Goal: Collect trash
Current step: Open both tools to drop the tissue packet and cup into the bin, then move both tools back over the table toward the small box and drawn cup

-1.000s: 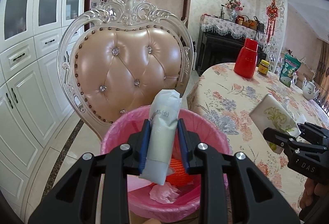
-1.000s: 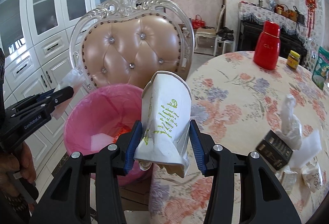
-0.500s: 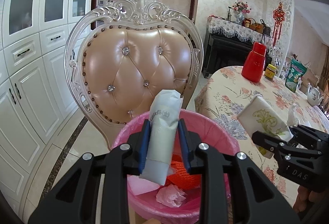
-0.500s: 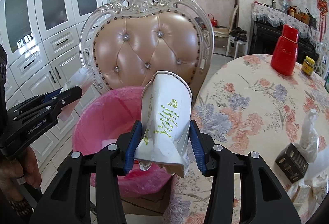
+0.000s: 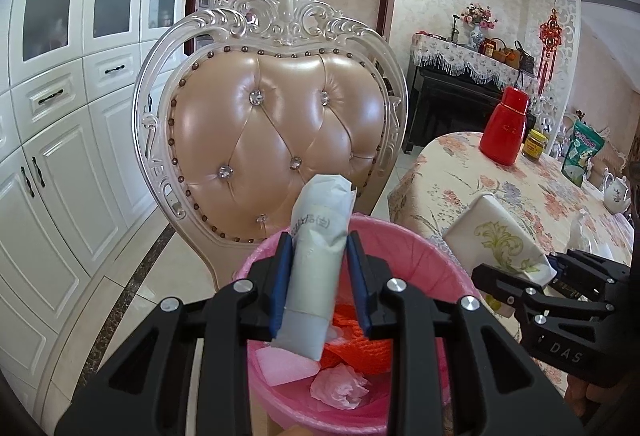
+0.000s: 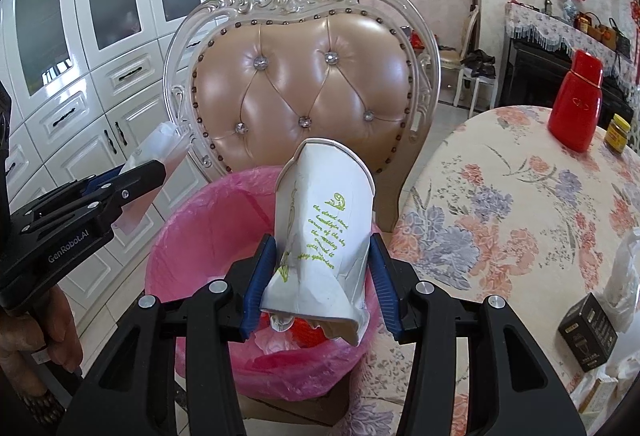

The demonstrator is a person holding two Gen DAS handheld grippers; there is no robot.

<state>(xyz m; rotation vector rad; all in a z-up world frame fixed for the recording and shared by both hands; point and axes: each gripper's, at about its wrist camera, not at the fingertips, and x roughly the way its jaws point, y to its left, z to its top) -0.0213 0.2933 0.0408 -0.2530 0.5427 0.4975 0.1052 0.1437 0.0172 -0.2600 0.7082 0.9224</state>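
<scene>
My left gripper is shut on a crumpled white plastic wrapper and holds it over the pink-lined trash bin. My right gripper is shut on a crushed white paper cup with green print, above the near right rim of the same bin. The bin holds orange netting and pink tissue. In the left wrist view the right gripper holds the cup at right. In the right wrist view the left gripper holds the wrapper at left.
A cream tufted chair stands right behind the bin. The floral-cloth table at right carries a red flask, a jar, a black box and plastic wrappers. White cabinets line the left wall.
Both grippers have moved left toward the bin, still holding their items; the bin and chair now sit more central in both views.
</scene>
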